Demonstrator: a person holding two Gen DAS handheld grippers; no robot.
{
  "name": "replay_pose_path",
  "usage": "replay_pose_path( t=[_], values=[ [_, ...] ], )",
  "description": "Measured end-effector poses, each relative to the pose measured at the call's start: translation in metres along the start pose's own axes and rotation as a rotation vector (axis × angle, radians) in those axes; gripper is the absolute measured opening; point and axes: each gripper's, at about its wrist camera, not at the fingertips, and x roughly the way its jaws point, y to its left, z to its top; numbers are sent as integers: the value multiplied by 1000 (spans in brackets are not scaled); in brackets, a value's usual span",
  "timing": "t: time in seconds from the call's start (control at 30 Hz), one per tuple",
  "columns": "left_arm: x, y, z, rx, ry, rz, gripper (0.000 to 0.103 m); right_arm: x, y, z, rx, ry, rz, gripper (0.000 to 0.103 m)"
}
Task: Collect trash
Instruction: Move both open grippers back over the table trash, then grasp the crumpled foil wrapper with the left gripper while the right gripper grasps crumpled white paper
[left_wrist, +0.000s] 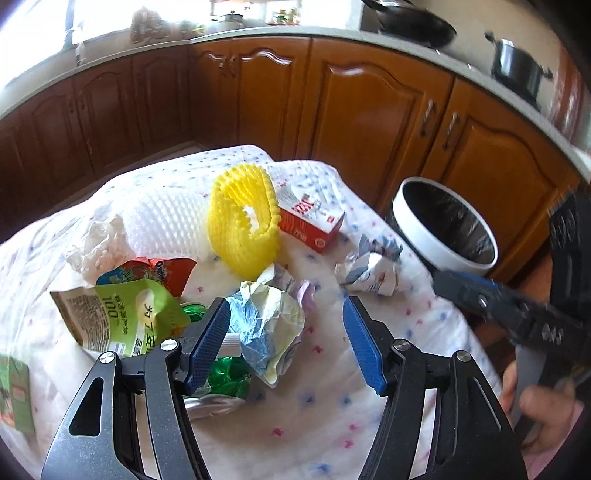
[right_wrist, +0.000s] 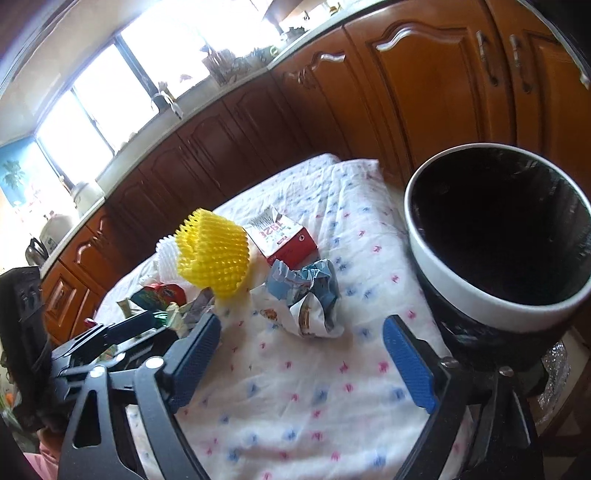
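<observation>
We log the trash spread over the desk (left_wrist: 310, 413), which is covered with a white cloth dotted blue and pink. A crumpled pale paper wad (left_wrist: 271, 321) sits between the fingers of our left claw (left_wrist: 286, 341); the jaws stand wide, and the left pad looks close to the wad, though we cannot tell if it touches. Just left lie a green snack pouch (left_wrist: 110, 314) and a crushed green can (left_wrist: 225, 376), with a red wrapper (left_wrist: 166, 267) behind. Farther back stand a yellow foam fruit net (left_wrist: 242, 225), a white foam net (left_wrist: 166, 221) and a red-and-white carton (left_wrist: 312, 219). A crumpled blue printed wrapper (right_wrist: 314, 295) lies ahead of our right claw (right_wrist: 306, 358), which is wide and holds nothing. The white-rimmed bin (right_wrist: 498, 314), lined black, stands beside the desk's right edge. Wooden cabinets (left_wrist: 369, 110) run behind.
</observation>
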Motion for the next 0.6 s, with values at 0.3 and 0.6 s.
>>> replay_pose_path(
  t=[0.3,0.6],
  values=[
    [22,-3,-7,63,51,31,54,34,7,0,-49,51,-21,37],
    [21,1,-10,49,40,10,14,2,6,-5,-45,-12,-1,25]
  ],
)
